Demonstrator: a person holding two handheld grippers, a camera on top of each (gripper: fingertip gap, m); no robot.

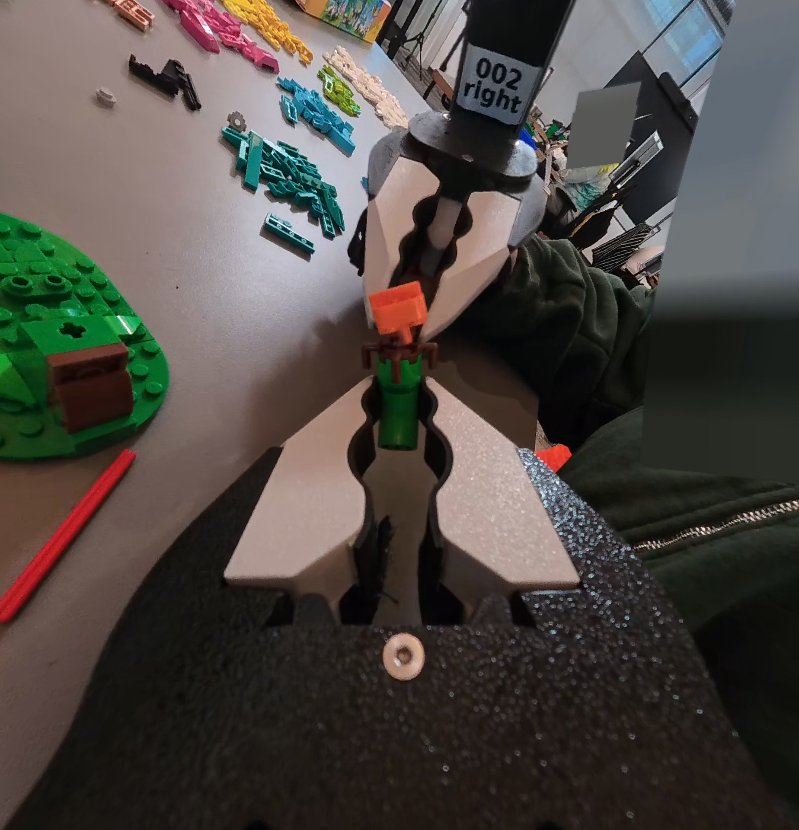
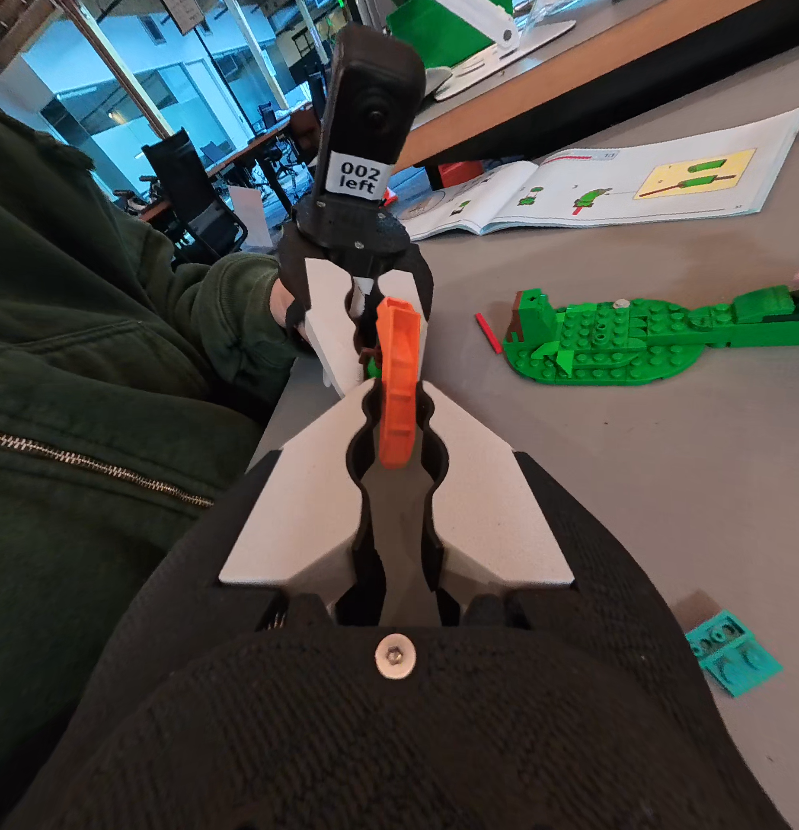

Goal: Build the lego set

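- The left gripper is seen closed around a green cylindrical piece, which is pinched upright between the two pale fingers near their tips.
- A small brown branched piece is seated on the top end of the green cylindrical piece, just beyond the fingertips.
- The right gripper is seen closed on an orange brick-separator tool, whose flat body is clamped edgewise between its fingers.
- The narrow stem of the orange tool is pressed against the brown branched piece from above, so that the two grippers are brought tip to tip.
- The green base build is laid flat on the grey table, well apart from the green cylindrical piece and to the side of both grippers; a brown block is fixed at its near end.
- A red axle rod is laid on the table just beside the green base build.
- Sorted heaps of loose bricks, among them dark teal pieces, are spread on the table beyond the green base build.
- An open instruction booklet is laid behind the green base build.
- A teal brick is left on the table, well apart from the green base build.
- A dark green jacket sleeve is seen behind the grippers.
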